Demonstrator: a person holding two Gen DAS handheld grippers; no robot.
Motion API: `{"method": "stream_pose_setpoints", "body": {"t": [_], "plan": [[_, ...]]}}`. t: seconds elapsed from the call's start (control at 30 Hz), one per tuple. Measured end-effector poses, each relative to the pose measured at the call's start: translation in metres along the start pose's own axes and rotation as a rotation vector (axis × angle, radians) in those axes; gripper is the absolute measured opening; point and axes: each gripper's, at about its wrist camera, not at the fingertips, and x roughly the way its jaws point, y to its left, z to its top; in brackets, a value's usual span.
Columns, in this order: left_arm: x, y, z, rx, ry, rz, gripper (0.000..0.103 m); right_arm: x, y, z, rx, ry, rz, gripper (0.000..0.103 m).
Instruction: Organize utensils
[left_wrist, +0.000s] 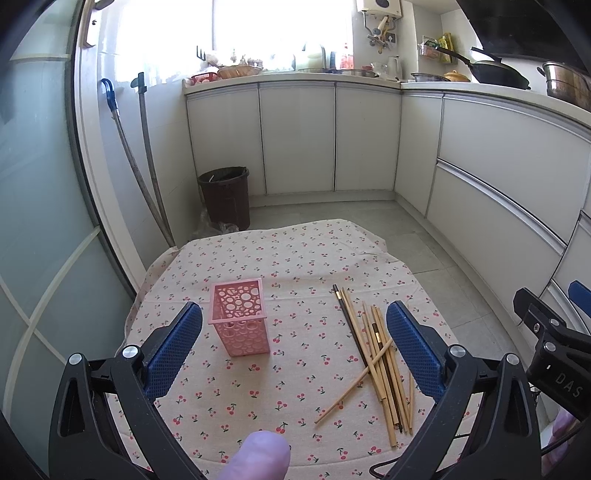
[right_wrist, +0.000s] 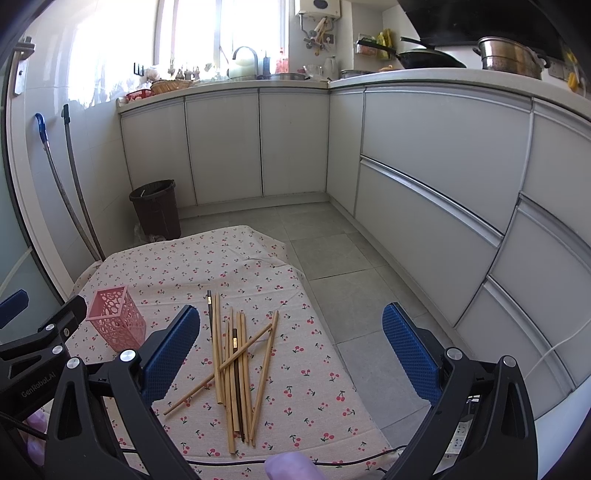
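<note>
Gloved fingertip (left_wrist: 263, 456): lilac, at the bottom edge of the left wrist view, nearest the lens; a similar one (right_wrist: 291, 466) sits at the bottom edge of the right wrist view.
Left gripper (left_wrist: 294, 349): jaws spread wide, blue pads empty, above the cloth in the lower half of the frame.
Right gripper (right_wrist: 291, 349): jaws likewise apart, grasping nothing; its left pad overlaps the view of the pile's edge.
Chopsticks (right_wrist: 236, 369): loose heap of pale bamboo sticks with a few dark ones, lying flat, some crossed, lower centre of the right wrist view; right of centre in the left wrist view (left_wrist: 380, 358).
Pink holder (left_wrist: 239, 321): perforated, rectangular, upright, empty as far as visible, left of the chopsticks and apart from them.
Tablecloth (left_wrist: 295, 266): cherry print, beneath both.
Bin (right_wrist: 157, 208): dark, by the cabinets, upper left.
</note>
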Motion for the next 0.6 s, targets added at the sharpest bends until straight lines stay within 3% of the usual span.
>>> {"method": "stream_pose_setpoints", "body": {"t": [0.23, 0.3, 0.47, 0.6], "plan": [[0.008, 0.013, 0.002, -0.053, 0.022, 0.015, 0.096, 0.001, -0.004, -0.001, 0.017, 0.005, 0.003, 0.097], [0.014, 0.016, 0.003, -0.057, 0.043, -0.009, 0.096, -0.003, -0.008, 0.001, 0.039, -0.006, 0.047, 0.096], [0.033, 0.004, -0.002, 0.01, 0.14, -0.139, 0.096, -0.031, -0.04, 0.023, 0.183, -0.112, 0.343, 0.097], [0.053, -0.017, -0.017, 0.07, 0.269, -0.181, 0.096, -0.036, -0.083, 0.052, 0.357, -0.123, 0.673, 0.097]]}}
